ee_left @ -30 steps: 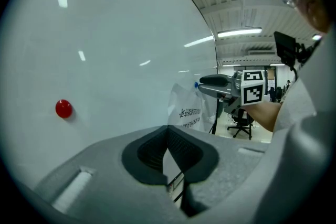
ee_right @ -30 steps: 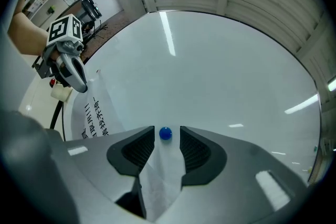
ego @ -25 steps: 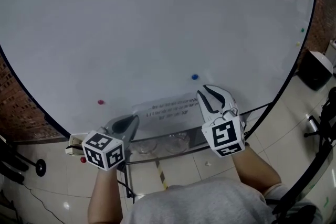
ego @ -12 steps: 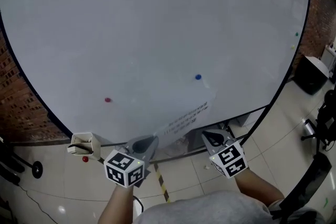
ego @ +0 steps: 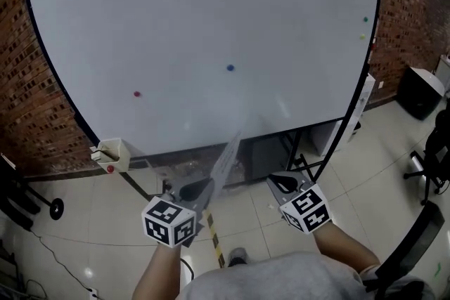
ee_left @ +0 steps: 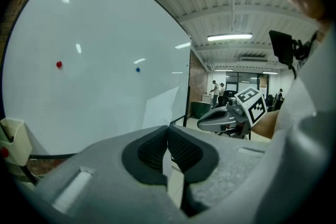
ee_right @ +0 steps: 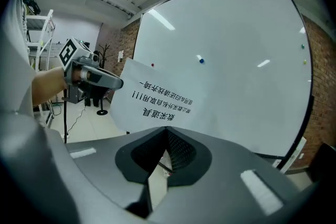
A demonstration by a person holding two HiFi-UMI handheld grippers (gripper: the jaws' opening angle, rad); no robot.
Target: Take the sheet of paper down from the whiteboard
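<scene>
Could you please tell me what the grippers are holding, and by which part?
The left gripper pinches the sheet of paper at one edge, near a corner. The right gripper is shut on nothing.

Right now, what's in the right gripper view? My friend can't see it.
A sheet of paper with upside-down print hangs in the middle, pinched at one corner by the left gripper. Behind it is a whiteboard with a blue magnet. The right gripper sits at the bottom, jaws shut.
</scene>
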